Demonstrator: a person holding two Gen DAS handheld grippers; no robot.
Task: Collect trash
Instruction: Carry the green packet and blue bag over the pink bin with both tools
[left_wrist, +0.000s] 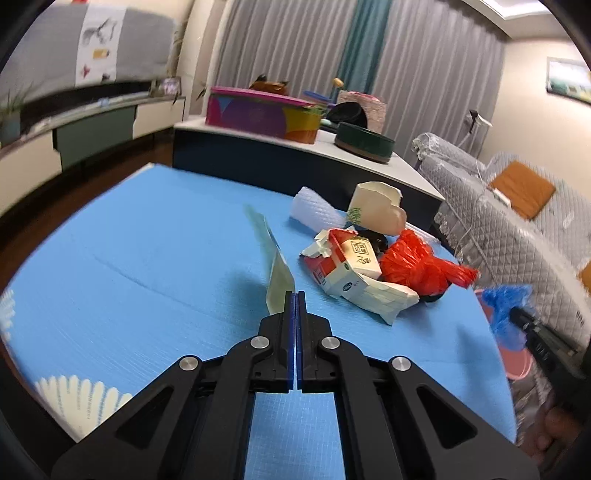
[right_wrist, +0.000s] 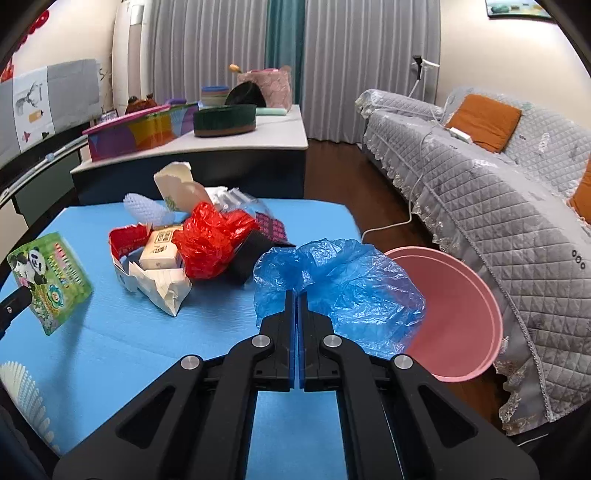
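Blue plastic bag (right_wrist: 340, 291), crumpled and thin, hangs pinched in the right gripper (right_wrist: 296, 295), whose jaws are pressed together on its edge, above the right edge of the blue tabletop (right_wrist: 122, 332). Just beyond that edge stands a pink bin (right_wrist: 461, 314), partly behind the bag. The left gripper (left_wrist: 294, 295), jaws likewise clamped, pinches a green panda-print packet (right_wrist: 48, 280) by its lower edge, lifted clear over the tabletop's left side. Near the far edge lies the remaining heap: a torn red-and-white carton (right_wrist: 147, 273), a small cream box (right_wrist: 160, 251) in it, a red plastic bag (right_wrist: 210, 243) touching both, a cream paper cup (right_wrist: 177, 188) and white foam netting (right_wrist: 142, 206) behind. A grey quilted sofa (right_wrist: 498, 206) flanks the right.
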